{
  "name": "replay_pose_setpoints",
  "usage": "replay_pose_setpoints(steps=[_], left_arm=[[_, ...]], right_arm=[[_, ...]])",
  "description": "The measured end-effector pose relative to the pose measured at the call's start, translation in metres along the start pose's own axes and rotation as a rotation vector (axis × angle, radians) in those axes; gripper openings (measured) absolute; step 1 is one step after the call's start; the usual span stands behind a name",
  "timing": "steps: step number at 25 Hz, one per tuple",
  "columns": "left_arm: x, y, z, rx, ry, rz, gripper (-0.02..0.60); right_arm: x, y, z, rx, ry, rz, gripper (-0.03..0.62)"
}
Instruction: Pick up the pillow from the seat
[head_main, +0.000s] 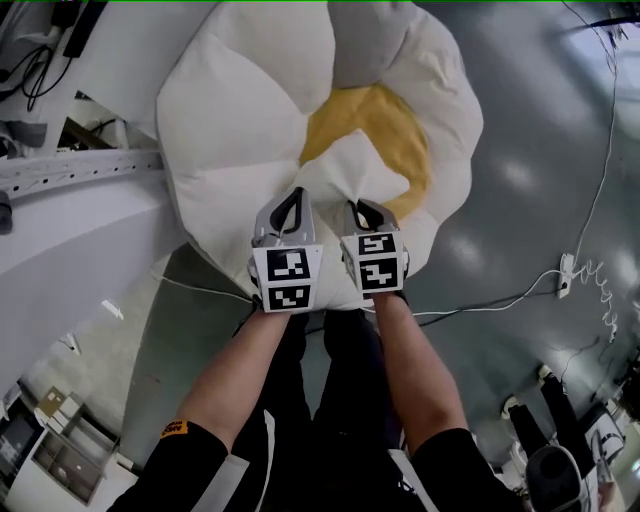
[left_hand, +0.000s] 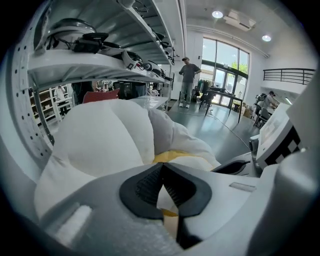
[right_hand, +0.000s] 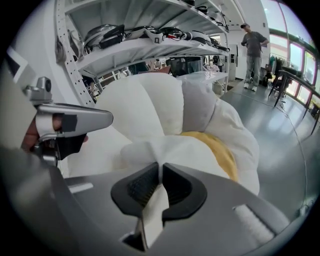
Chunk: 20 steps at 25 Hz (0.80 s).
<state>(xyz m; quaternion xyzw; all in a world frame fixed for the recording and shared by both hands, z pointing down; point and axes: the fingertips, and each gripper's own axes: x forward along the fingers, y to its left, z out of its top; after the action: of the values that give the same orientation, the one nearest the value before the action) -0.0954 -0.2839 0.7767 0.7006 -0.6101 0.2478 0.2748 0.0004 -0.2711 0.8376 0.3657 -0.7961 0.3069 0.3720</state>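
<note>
Holds the pillow (head_main: 250, 110) by its near petal, left gripper (head_main: 293, 193) and right gripper (head_main: 362, 208) side by side, both clamped on fabric; rest spreading ahead of the tips.

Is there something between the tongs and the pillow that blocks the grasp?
Nothing visible does. The left tongs and the right tongs are each shut on a fold of the pillow, side by side at its near edge.

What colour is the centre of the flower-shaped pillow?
Yellow centre on the white flower-shaped pillow; clearest in head view.
</note>
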Motion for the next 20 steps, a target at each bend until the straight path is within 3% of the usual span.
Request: replay_pose_setpoints(steps=[13, 20], left_arm=[[-0.104, -0.014, 0.094, 0.006, -0.031, -0.002, 0.005], [-0.149, -0.02, 0.142, 0.011, -0.066, -0.025, 0.005]], right_arm=[[-0.137, 0.034, 0.076, 0.036, -0.093, -0.041, 0.028], [-0.196, 0.046, 0.114, 0.0, -0.153, -0.072, 0.028]])
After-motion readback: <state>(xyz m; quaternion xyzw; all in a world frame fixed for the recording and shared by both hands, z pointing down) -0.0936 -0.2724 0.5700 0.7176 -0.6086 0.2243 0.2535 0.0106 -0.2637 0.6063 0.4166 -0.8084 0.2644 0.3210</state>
